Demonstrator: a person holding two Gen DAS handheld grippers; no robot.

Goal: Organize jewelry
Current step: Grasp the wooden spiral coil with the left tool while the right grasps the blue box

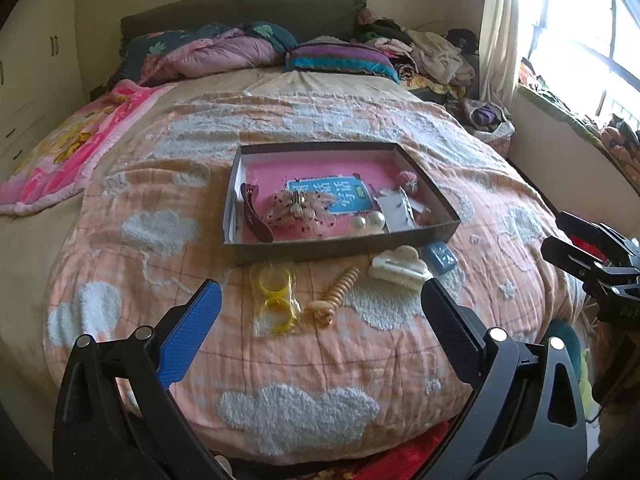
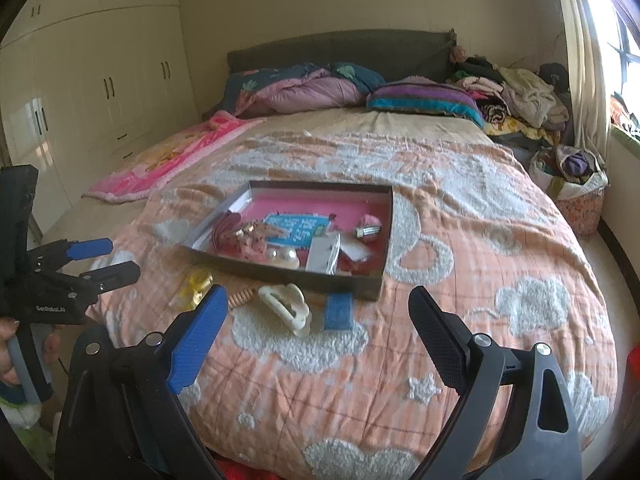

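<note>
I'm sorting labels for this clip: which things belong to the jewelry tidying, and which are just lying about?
Job:
- shallow dark cardboard box with pink lining
- cream claw hair clip
- yellow rings in clear bag
- beige spiral hair tie
- small blue rectangular case

Lying about:
- pink cartoon blanket
- striped purple-teal pillow
- heap of clothes

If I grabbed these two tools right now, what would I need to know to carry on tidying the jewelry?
Left tool: open, empty, hovering over the near edge of the bed.
Right tool: open, empty, also hovering.
Box in mid-bed already holds a dark red clip, a pink feathery piece, pearls and a few small items.
Left to do, all lying on the quilt in front of the box: yellow rings in a clear bag, beige spiral hair tie, white claw clip, blue square piece.
</note>
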